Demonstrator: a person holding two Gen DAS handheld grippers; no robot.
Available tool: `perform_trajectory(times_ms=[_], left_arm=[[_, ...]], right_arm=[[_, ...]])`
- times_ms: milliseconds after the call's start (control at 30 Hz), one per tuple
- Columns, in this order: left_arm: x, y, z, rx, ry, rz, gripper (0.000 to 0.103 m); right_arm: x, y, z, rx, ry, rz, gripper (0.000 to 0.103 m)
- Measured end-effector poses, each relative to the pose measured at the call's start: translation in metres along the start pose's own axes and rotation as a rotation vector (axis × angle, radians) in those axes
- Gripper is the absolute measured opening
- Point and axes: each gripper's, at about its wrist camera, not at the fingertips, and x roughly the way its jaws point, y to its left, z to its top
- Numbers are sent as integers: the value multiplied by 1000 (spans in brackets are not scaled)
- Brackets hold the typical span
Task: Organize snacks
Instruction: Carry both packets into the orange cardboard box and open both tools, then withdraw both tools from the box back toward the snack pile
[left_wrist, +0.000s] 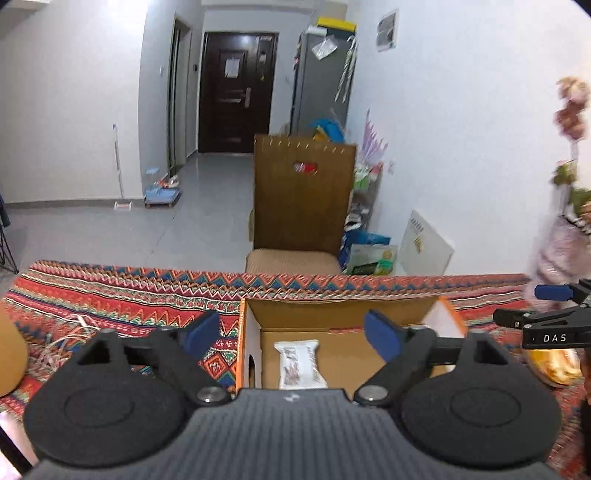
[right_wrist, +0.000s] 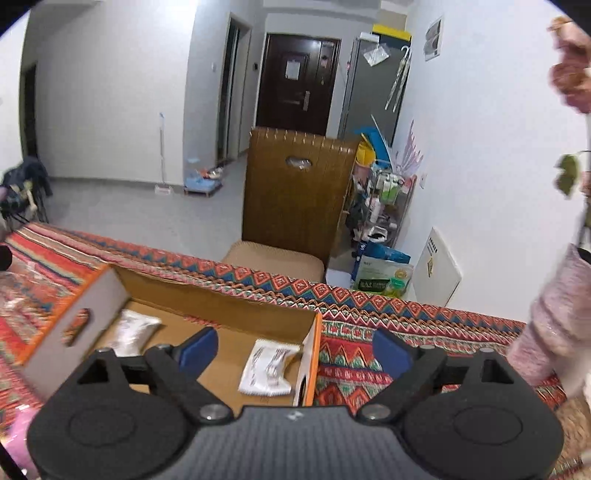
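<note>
in the left wrist view, the left tongs (left_wrist: 291, 334) are hanging wide apart and gripping nothing, just above the near edge of the open cardboard box (left_wrist: 332, 306) on the patterned table (left_wrist: 122, 295). a white snack packet (left_wrist: 300, 363) is lying flat on the box floor between the blue pads, apparently already stowed. the right tongs (left_wrist: 532, 306) are showing at the far right, with a gold packet (left_wrist: 554, 363) below them.

in the right wrist view, the right tongs (right_wrist: 295, 350) are also spread wide and empty, straddling the box's orange right wall (right_wrist: 312, 354). a white packet (right_wrist: 269, 367) is resting just inside that wall, a silvery packet (right_wrist: 133, 330) further left. both are likely free to fetch more.
</note>
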Motion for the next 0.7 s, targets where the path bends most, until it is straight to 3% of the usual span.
perform_trajectory(times_ms=[33, 100, 333, 500, 700], left_arm=[[-21, -2, -2, -4, -17, -10, 102], [-57, -7, -11, -3, -41, -28, 103], [-169, -28, -73, 28, -146, -25, 103], [-240, -44, -151, 49, -251, -20, 103], [-275, -54, -245, 67, -296, 37, 103]], right_arm=[[-19, -2, -4, 4, -14, 11, 96], [-57, -4, -17, 8, -51, 33, 102], [-183, -3, -79, 38, -207, 98, 103], [-244, 6, -150, 53, -299, 124, 103], [-291, 32, -249, 39, -358, 62, 103]])
